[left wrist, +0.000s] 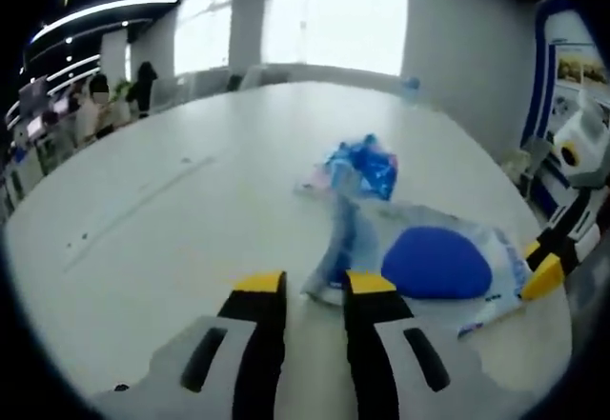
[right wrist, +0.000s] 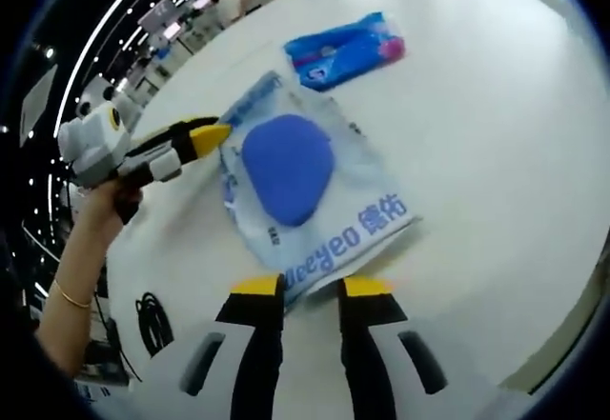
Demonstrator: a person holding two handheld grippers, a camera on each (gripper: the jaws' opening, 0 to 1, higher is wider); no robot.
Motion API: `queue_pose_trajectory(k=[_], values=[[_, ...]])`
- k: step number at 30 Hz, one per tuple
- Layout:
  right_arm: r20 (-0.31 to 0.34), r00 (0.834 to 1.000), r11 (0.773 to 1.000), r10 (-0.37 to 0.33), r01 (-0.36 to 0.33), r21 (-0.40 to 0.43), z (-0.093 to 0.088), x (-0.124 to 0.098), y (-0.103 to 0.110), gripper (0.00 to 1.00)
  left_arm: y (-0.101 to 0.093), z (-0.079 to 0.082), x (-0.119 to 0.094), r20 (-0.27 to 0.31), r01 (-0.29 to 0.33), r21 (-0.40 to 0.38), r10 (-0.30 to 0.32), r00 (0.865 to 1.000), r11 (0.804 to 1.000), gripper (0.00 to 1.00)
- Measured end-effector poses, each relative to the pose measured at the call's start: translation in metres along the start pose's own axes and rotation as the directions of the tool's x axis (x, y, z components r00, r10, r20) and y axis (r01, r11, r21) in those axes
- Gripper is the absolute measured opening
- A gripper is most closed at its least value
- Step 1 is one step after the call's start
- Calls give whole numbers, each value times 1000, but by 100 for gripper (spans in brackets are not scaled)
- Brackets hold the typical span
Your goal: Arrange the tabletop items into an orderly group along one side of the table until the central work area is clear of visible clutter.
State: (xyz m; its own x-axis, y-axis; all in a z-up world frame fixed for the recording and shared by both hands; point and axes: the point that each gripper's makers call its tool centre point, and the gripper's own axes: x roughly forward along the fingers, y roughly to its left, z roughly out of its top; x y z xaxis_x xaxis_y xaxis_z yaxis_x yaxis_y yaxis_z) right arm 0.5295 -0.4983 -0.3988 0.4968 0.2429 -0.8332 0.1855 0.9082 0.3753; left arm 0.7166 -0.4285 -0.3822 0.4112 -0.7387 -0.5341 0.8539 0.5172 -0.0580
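A clear plastic bag [right wrist: 367, 225] printed with blue letters lies on the white table [right wrist: 496, 125] with a round blue pad [right wrist: 286, 168] inside it. My right gripper [right wrist: 311, 287] is shut on the bag's near edge. My left gripper [left wrist: 315, 283] is shut on a bunched corner of the same bag [left wrist: 335, 239], and the blue pad [left wrist: 437, 261] lies just to its right. The left gripper [right wrist: 217, 132], held by a hand, meets the bag's far corner. The right gripper [left wrist: 537, 266] enters from the right at the bag's edge. A blue packet [left wrist: 362, 165] [right wrist: 343, 50] lies beyond the bag.
The white table [left wrist: 191, 191] stretches wide to the left and far side. People sit at desks [left wrist: 95, 106] beyond its far left edge. A black cable [right wrist: 151, 317] lies below the table's edge near the person's arm [right wrist: 71, 287]. The table rim [right wrist: 562, 325] runs close on the right.
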Motion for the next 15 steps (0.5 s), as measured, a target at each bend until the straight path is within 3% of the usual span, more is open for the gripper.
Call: queue_pose_trajectory(k=[5, 9, 15], values=[[2, 1000, 1000, -4, 4, -7, 0, 0, 1, 20, 3, 0, 2, 5, -10, -9, 10, 1000, 1000, 19], [1, 1000, 1000, 3, -3, -2, -1, 1, 1, 18, -5, -2, 4, -1, 26, -17, -26, 1000, 1000, 11], [-1, 1000, 1000, 20, -20, 5, -2, 3, 5, 14, -6, -4, 4, -18, 9, -7, -9, 1000, 1000, 7]])
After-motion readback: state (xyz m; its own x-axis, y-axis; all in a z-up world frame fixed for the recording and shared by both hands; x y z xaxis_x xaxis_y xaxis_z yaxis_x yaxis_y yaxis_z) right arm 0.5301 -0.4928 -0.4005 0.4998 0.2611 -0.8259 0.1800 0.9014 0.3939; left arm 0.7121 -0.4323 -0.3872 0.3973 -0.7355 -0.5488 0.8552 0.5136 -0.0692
